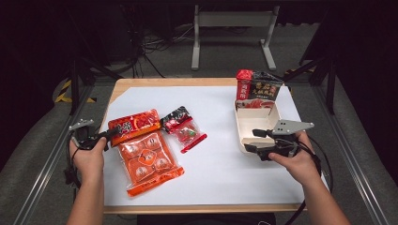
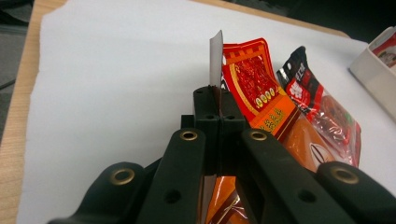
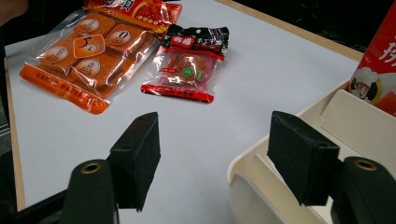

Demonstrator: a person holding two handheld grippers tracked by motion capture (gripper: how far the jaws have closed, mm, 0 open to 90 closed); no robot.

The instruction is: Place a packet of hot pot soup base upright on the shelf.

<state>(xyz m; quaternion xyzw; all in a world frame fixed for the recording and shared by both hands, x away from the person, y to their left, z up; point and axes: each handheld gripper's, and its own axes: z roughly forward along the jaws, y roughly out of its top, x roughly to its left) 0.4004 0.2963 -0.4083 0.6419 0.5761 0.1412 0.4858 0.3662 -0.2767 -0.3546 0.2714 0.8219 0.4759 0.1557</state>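
In the left gripper view my left gripper [image 2: 218, 100] is shut on the upturned edge of a red and orange packet [image 2: 254, 79]. In the high view that packet [image 1: 134, 124] lies partly over a large orange pack of several blocks [image 1: 148, 161], with the left gripper [image 1: 111, 134] at its left end. My right gripper [image 1: 256, 140] is open at the near left corner of a white tray [image 1: 240, 127]. In the right gripper view [image 3: 217, 154] one jaw is over the paper and the other over the tray rim [image 3: 252, 163], gripping nothing.
A small black and red snack pouch [image 1: 184, 129] lies on the white paper between the packs and the tray. A red and black packet [image 1: 257, 89] stands in the tray's far end. Wooden table edges frame the paper.
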